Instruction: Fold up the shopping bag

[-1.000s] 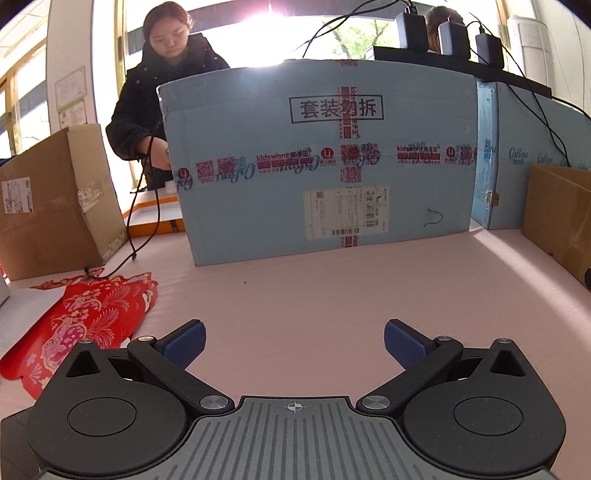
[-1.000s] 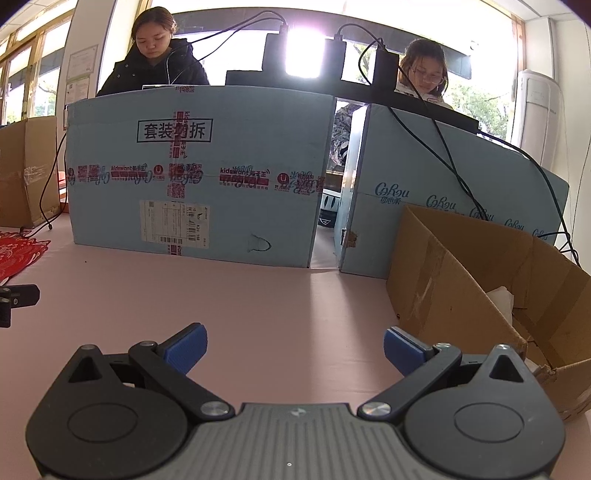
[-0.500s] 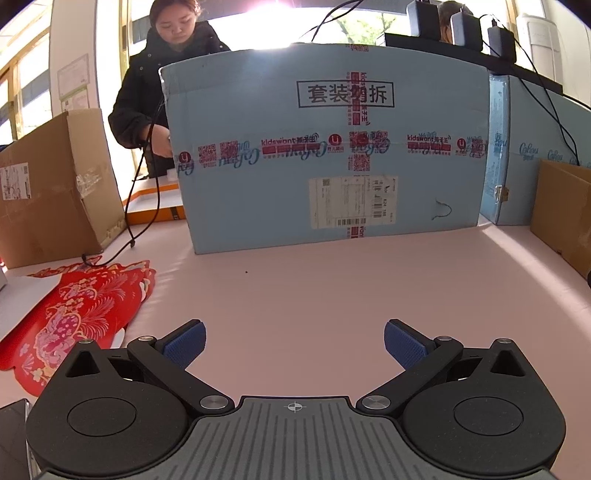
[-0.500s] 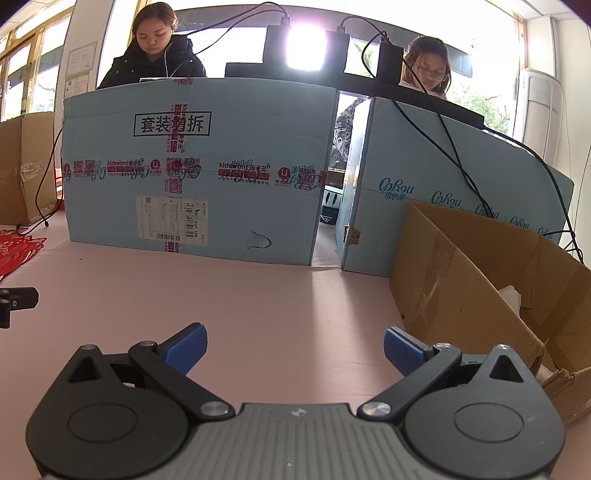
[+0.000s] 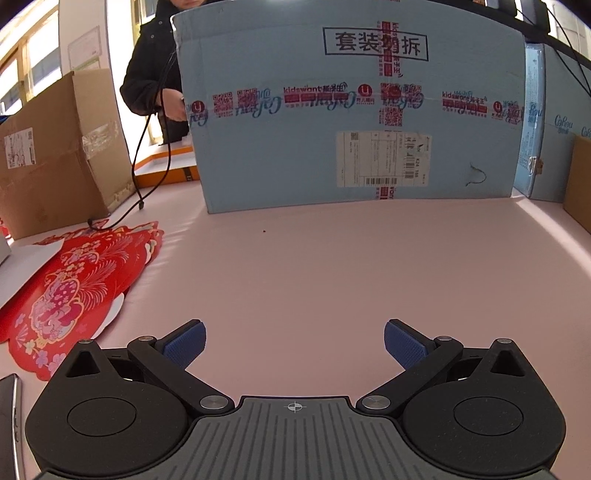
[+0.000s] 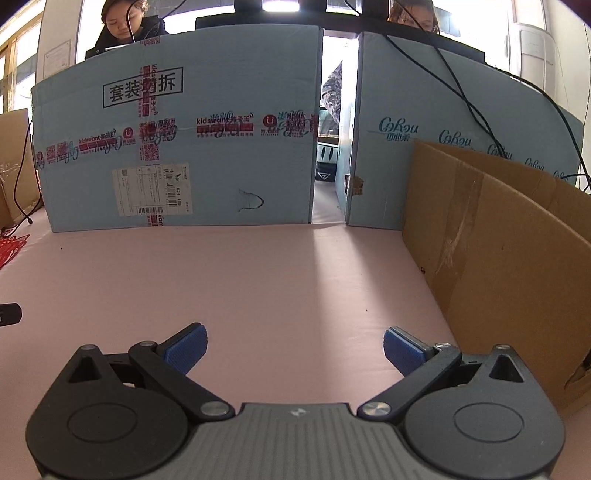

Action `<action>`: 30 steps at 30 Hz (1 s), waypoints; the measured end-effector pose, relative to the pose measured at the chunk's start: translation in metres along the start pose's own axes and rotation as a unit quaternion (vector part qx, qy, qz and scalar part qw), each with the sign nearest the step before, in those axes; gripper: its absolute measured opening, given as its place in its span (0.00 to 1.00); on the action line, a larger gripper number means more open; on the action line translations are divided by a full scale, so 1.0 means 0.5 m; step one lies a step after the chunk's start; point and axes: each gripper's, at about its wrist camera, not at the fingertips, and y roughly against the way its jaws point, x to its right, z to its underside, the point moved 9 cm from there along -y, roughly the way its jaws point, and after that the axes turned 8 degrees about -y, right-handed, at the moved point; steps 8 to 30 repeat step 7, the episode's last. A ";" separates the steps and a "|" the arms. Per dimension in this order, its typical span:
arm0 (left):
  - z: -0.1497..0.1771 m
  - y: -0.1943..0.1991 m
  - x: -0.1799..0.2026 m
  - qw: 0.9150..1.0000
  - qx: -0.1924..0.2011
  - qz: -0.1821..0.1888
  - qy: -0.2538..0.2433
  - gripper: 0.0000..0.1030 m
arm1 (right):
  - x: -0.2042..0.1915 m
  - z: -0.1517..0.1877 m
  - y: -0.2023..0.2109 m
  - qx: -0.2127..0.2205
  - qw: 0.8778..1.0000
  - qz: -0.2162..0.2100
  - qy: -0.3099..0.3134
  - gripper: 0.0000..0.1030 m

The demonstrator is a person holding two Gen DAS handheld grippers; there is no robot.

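A red shopping bag (image 5: 77, 284) with a flower print lies flat on the pink table (image 5: 332, 266) at the left of the left wrist view; only its red edge (image 6: 13, 247) shows in the right wrist view. My left gripper (image 5: 293, 341) hangs open over bare table, to the right of the bag and apart from it. My right gripper (image 6: 294, 347) is open too, with nothing between its blue pads, over bare table beside a brown box.
A tall blue carton (image 5: 351, 110) walls off the back, with a second blue carton (image 6: 461, 155) to its right. Brown boxes stand at the left (image 5: 55, 155) and right (image 6: 498, 251). A black cable (image 5: 159, 147) trails onto the table. People (image 6: 122, 29) stand behind the cartons.
Both grippers have moved forward and tipped down toward the table. The blue carton looms larger, and the red bag now lies closer at the left. Both stay open.
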 end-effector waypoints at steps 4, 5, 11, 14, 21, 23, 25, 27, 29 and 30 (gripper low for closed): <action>0.010 -0.016 -0.007 1.000 -0.014 -0.007 0.003 1.00 | 0.004 0.017 -0.032 -0.024 1.000 0.001 -0.013 1.00; 0.012 -0.022 -0.011 1.000 -0.018 -0.009 0.008 1.00 | 0.004 0.022 -0.040 -0.031 0.999 0.001 -0.017 1.00; 0.017 -0.032 -0.019 0.999 -0.026 -0.013 0.020 1.00 | 0.004 0.029 -0.052 -0.039 0.999 0.003 -0.020 1.00; 0.017 -0.032 -0.019 0.999 -0.026 -0.013 0.020 1.00 | 0.004 0.029 -0.052 -0.039 0.999 0.003 -0.020 1.00; 0.017 -0.032 -0.019 0.999 -0.026 -0.013 0.020 1.00 | 0.004 0.029 -0.052 -0.039 0.999 0.003 -0.020 1.00; 0.017 -0.032 -0.019 0.999 -0.026 -0.013 0.020 1.00 | 0.004 0.029 -0.052 -0.039 0.999 0.003 -0.020 1.00; 0.017 -0.032 -0.019 0.999 -0.026 -0.013 0.020 1.00 | 0.004 0.029 -0.052 -0.039 0.999 0.003 -0.020 1.00; 0.017 -0.032 -0.019 0.999 -0.026 -0.013 0.020 1.00 | 0.004 0.029 -0.052 -0.039 0.999 0.003 -0.020 1.00; 0.017 -0.032 -0.019 0.999 -0.026 -0.013 0.020 1.00 | 0.004 0.029 -0.052 -0.039 0.999 0.003 -0.020 1.00; 0.017 -0.032 -0.019 0.999 -0.026 -0.013 0.020 1.00 | 0.004 0.029 -0.052 -0.039 0.999 0.003 -0.020 1.00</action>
